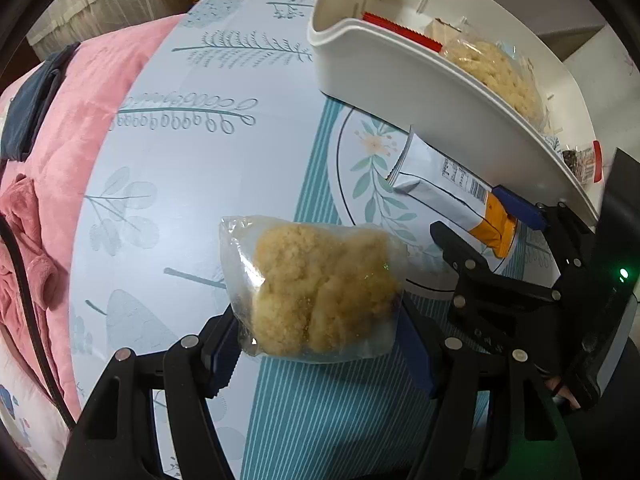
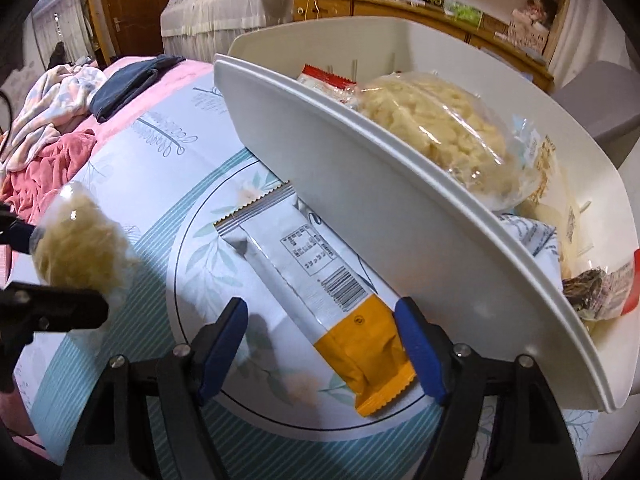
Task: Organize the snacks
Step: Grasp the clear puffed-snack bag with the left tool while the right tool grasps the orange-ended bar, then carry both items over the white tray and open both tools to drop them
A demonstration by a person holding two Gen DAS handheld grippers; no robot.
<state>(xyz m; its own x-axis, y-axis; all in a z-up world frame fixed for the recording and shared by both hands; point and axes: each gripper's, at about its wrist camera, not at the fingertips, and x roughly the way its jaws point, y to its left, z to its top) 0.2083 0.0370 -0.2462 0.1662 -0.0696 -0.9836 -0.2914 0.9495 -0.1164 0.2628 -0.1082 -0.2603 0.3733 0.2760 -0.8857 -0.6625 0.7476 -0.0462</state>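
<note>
A: What has the left tool (image 1: 320, 344) got?

B: A clear bag (image 1: 316, 288) of pale crumbly snack, pinched between its blue pads (image 1: 418, 354). The bag sits above the patterned cloth (image 1: 192, 184); whether it touches the cloth I cannot tell. In the right wrist view the same bag (image 2: 80, 240) shows at the left edge, blurred.

A: And the right tool (image 2: 322, 350)?

B: Spread wide, one pad on each side of the orange end of a long white packet (image 2: 316, 280). The right pad looks close to the packet's edge, the left pad stands apart from it. It is not clamped.

A: Where does the packet lie?

B: Flat on the cloth, on a printed ring with leaves, just beside the near wall of the white bin (image 2: 380, 208). Its serrated end points away from the tool. The left wrist view shows the packet (image 1: 448, 188) running along the bin (image 1: 400, 92) too, with the right tool (image 1: 486, 226) at its orange end.

A: What is in the bin?

B: A big clear bag of pale puffs (image 2: 436, 132), a red-edged wrapper (image 2: 326, 80) behind it, and a dark snack (image 2: 592, 288) in a red-trimmed pack at the near end.

A: Anything beside the cloth?

B: A pink blanket (image 1: 68, 128) with a dark folded garment (image 1: 32, 108) on it.
</note>
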